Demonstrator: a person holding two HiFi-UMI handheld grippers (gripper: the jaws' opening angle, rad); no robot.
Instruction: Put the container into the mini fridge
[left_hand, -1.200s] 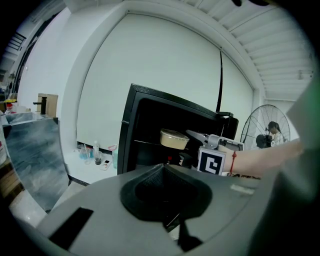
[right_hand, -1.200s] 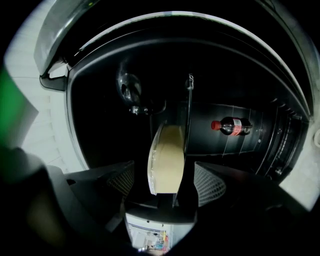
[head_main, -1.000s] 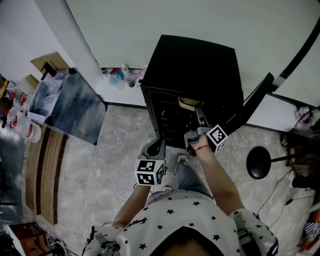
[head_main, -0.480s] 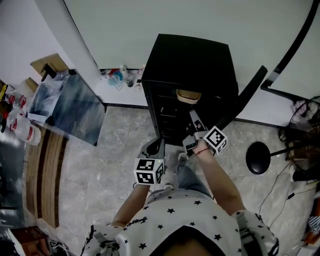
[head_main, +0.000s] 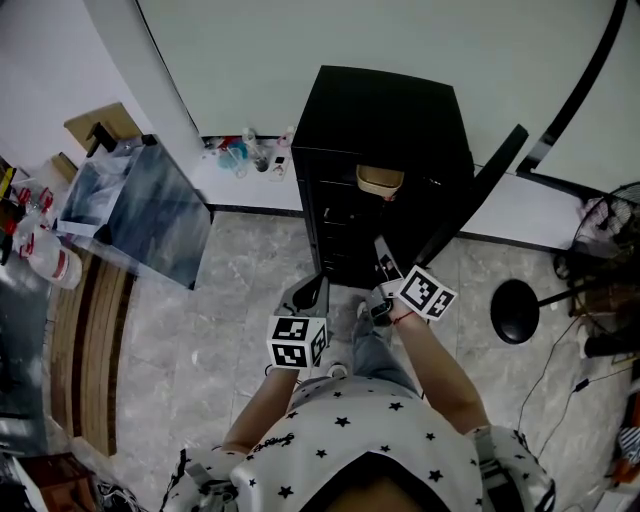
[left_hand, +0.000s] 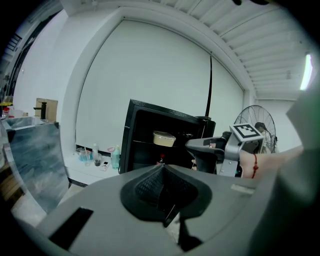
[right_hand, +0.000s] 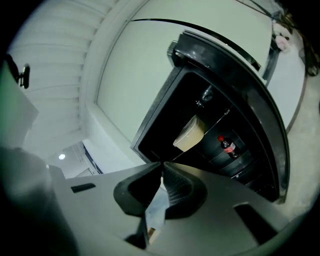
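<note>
The black mini fridge (head_main: 390, 120) stands open, its door (head_main: 485, 190) swung out to the right. A beige lidded container (head_main: 380, 181) sits on the top shelf; it also shows in the left gripper view (left_hand: 164, 138) and the right gripper view (right_hand: 189, 135). My right gripper (head_main: 383, 258) is just outside the fridge front, apart from the container. Its jaws have just closed and are shut with nothing between them (right_hand: 161, 165). My left gripper (head_main: 315, 290) hangs lower left of the fridge opening, shut and empty (left_hand: 162, 167).
A small cola bottle (right_hand: 227, 146) stands on a lower fridge shelf. Several bottles (head_main: 245, 155) sit on the floor by the wall to the left. A grey glossy panel (head_main: 140, 215) leans at left. A fan base (head_main: 517, 326) stands right of the door.
The right gripper has drawn back out of the fridge toward me and rolled, leaving the container on the top shelf. The left gripper has shifted only slightly.
</note>
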